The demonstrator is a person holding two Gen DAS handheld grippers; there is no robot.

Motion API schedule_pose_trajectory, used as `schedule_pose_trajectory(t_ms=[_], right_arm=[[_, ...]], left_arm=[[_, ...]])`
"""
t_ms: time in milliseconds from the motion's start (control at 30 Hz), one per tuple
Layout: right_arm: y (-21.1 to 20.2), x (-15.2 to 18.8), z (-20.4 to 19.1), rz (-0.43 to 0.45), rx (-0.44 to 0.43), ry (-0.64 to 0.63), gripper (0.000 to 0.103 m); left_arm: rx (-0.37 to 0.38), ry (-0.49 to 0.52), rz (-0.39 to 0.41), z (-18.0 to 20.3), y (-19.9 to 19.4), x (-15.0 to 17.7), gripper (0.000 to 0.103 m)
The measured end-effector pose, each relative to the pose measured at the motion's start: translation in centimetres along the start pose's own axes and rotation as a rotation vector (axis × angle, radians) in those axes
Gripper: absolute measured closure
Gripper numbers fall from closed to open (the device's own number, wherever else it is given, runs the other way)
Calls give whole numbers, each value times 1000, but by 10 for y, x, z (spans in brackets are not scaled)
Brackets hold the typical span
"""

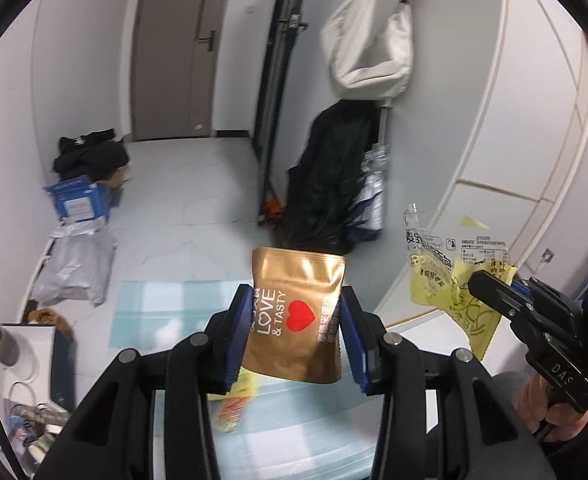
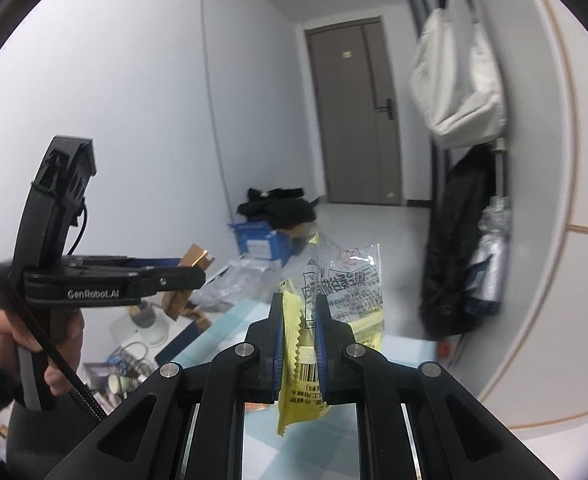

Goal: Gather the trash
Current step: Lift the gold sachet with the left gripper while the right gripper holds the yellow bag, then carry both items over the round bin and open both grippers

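Note:
My left gripper [image 1: 296,312] is shut on a gold snack pouch [image 1: 294,288] printed "LOVE & TASTY" with a red heart, held up above the light blue table [image 1: 166,308]. My right gripper [image 2: 299,320] is shut on a yellow and clear plastic wrapper [image 2: 346,280], also held up in the air. In the left wrist view the right gripper [image 1: 490,284] and the wrapper [image 1: 446,264] show at the right. In the right wrist view the left gripper [image 2: 190,276] and the pouch [image 2: 190,280] show at the left. A yellow and orange wrapper [image 1: 234,404] lies on the table under the pouch.
A black trash bag [image 1: 326,184] stands on the floor by the wall under a hanging white bag [image 1: 370,40]. A blue box [image 1: 78,200], black clothes [image 1: 90,152] and grey plastic bags [image 1: 74,264] lie at the left wall. A grey door [image 1: 174,48] is at the far end.

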State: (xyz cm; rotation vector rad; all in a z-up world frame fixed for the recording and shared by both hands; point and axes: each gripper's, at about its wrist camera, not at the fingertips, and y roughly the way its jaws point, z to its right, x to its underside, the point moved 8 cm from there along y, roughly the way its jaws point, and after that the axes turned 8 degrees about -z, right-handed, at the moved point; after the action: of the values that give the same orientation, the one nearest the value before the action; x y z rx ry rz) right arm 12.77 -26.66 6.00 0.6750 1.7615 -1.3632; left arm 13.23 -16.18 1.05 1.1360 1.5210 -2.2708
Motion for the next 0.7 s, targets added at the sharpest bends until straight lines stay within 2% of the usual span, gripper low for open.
schedule_pose_trajectory(t_ms=[300, 500, 700], right_arm=[[-49, -12, 68, 27, 105, 72, 91], [-68, -6, 124, 19, 163, 155, 91], [-64, 20, 181, -31, 218, 258, 91]], left_arm=[[122, 38, 17, 62, 19, -17, 65], [185, 78, -24, 100, 45, -19, 65], [225, 123, -96, 136, 86, -12, 65]])
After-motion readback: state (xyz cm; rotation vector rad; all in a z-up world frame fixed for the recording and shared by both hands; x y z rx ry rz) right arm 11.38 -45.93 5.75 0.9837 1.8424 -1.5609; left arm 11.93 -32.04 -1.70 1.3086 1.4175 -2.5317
